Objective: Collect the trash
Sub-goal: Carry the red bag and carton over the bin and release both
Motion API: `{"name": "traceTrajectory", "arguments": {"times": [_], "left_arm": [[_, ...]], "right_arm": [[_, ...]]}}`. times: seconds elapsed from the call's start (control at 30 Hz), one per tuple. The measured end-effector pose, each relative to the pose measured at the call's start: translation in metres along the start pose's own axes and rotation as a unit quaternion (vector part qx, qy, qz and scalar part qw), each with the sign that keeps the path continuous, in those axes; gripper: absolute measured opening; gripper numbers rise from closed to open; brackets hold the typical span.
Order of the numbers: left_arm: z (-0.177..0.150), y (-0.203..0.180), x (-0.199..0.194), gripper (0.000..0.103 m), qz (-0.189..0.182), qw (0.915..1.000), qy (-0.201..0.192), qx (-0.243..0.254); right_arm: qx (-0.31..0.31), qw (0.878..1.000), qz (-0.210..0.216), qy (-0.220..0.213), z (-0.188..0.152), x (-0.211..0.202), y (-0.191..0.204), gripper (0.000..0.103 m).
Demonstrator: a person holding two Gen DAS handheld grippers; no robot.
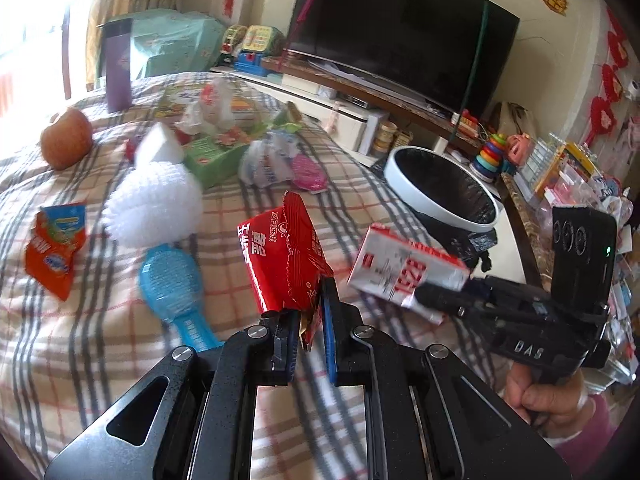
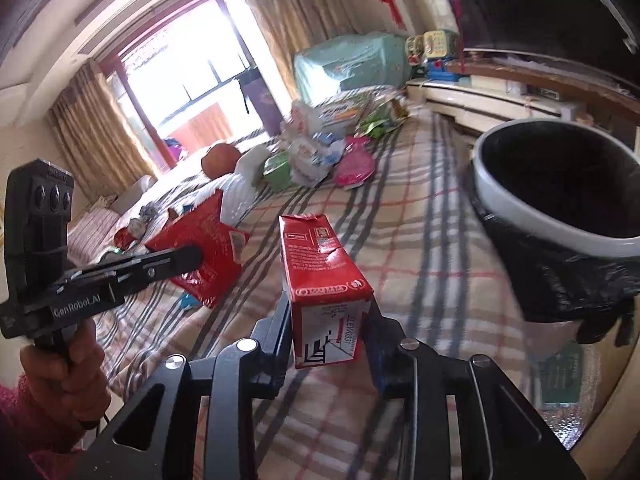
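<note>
My left gripper (image 1: pixel 310 308) is shut on the lower edge of a crinkled red snack wrapper (image 1: pixel 284 256), held up above the plaid blanket (image 1: pixel 120 360). My right gripper (image 2: pixel 328 308) is shut on a red and white drink carton (image 2: pixel 320 264), which stands upright between its fingers. In the left wrist view that carton (image 1: pixel 404 268) hangs at the right, close to the bin. The white-rimmed bin (image 2: pixel 520 208) with a black liner stands just off the blanket's right edge; its rim (image 1: pixel 472 222) shows in both views. The red wrapper (image 2: pixel 212 248) and left gripper (image 2: pixel 192 256) appear at the left of the right wrist view.
On the blanket lie an orange wrapper (image 1: pixel 54 248), a white bristly ball (image 1: pixel 156 204), a blue brush (image 1: pixel 172 280), an apple (image 1: pixel 66 138), a green tissue box (image 1: pixel 212 156), a crumpled white wrapper (image 1: pixel 266 164) and a pink piece (image 1: pixel 308 172). A TV (image 1: pixel 400 28) stands behind.
</note>
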State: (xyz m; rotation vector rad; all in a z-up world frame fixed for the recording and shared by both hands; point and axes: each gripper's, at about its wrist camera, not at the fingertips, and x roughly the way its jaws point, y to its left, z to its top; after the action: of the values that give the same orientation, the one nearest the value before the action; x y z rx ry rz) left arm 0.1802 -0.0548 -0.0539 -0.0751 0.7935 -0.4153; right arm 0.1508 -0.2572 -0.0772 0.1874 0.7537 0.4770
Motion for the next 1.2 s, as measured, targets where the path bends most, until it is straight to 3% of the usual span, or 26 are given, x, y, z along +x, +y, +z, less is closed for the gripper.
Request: {"name": "traceTrajectory", "arguments": {"times": [0.37,0.8,1.2], "left_arm": [[0.025,-0.062,0.025,0.009,-0.050,0.9968,0.008,0.062],[0.061,-0.116,0.061,0.009,-0.088,0.9901,0.024,0.106],[0.094,-0.148,0.098,0.009,-0.105,0.9860,0.037,0.124]], "right_arm": [[0.037,0.993,-0.087,-0.070,0.018,-0.062,-0.043,0.032],[0.083,0.982,-0.144,-0.084,0.033,-0.088,-0.097,0.032],[0.088,0.979,-0.170,-0.067,0.052,-0.085,-0.127,0.032]]}}
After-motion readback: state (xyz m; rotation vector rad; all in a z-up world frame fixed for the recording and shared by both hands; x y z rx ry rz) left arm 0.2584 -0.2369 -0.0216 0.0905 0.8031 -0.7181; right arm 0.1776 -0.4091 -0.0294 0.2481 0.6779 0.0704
